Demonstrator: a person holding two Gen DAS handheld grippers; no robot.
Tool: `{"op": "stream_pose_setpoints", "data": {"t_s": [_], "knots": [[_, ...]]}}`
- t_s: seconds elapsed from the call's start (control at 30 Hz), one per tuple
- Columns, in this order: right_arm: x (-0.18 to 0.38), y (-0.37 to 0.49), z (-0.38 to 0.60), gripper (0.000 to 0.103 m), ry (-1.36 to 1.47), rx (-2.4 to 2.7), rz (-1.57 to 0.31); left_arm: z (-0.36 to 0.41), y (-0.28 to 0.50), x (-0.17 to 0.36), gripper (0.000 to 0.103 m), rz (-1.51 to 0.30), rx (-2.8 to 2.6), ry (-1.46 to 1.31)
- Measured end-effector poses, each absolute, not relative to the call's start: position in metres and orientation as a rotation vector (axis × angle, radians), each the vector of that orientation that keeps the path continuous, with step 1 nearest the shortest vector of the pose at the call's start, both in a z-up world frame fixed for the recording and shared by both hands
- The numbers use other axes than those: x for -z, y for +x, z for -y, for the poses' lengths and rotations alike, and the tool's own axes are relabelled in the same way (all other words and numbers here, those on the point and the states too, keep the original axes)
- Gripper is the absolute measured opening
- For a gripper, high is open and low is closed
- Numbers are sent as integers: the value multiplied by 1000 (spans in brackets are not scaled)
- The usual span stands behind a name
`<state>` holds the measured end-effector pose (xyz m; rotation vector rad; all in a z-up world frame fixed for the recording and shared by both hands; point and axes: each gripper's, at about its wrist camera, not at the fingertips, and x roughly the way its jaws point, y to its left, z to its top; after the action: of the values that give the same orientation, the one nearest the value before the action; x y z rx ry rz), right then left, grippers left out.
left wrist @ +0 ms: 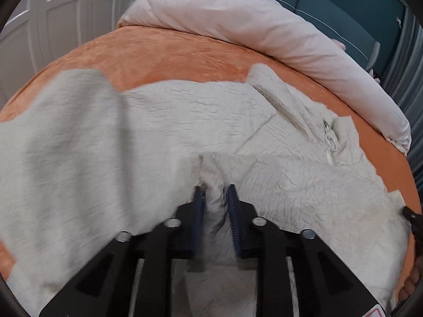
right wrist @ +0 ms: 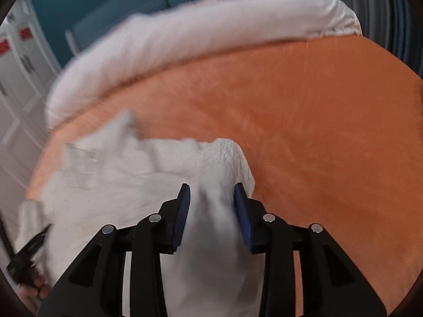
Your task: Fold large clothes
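Garment (left wrist: 185, 121) on orange bed (left wrist: 171, 52), bunched between both jaws.

A bedroom in a home

We look across a bed with an orange cover (right wrist: 317, 121), a pale rolled duvet (left wrist: 264, 26) along its far side, a padded teal headboard wall (left wrist: 330, 2) behind it, white panelled doors (left wrist: 66, 13) far left, and grey curtains (right wrist: 364, 8) far right.

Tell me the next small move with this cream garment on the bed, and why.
Probably carry both pinched edges away over the spread part to fold it: the left gripper and right gripper each hold a bunch of the cream garment, which lies crumpled on the orange bedspread.
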<state>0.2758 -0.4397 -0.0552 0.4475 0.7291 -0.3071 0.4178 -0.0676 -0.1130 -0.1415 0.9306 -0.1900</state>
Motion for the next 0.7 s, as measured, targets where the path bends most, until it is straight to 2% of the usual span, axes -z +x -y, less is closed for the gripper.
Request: {"op": "stream_pose_setpoints", "data": {"t_s": [0.03,0.07,0.1,0.2,0.3,0.43,0.47,0.57,0.6,0.67,0.7], "knots": [[49,256,438,40,442,286,-711,56,407,103,53,-928,186,-153],[43,235,434,45,434,267,-697,37,389,92,59,-907,190,-169],[40,208,428,46,416,234,-691,22,374,85,65,-885,195,-177],[46,138,399,46,305,245,-740,-47,327,68,74,-827,94,-165],[55,75,365,46,217,262,-787,-141,306,69,78,-839,-77,-284],[57,27,315,49,183,227,-836,-266,307,92,75,-877,-313,-541],[54,19,305,52,185,211,-844,-291,310,96,75,-864,-348,-601],[51,7,275,56,218,163,-881,-333,329,108,73,-858,-383,-699],[54,9,269,56,228,155,-892,-337,335,111,67,-862,-384,-718],[52,8,256,56,241,145,-914,-344,347,113,62,-851,-395,-761],[52,5,249,56,240,143,-918,-343,352,112,49,-843,-386,-762]]}}
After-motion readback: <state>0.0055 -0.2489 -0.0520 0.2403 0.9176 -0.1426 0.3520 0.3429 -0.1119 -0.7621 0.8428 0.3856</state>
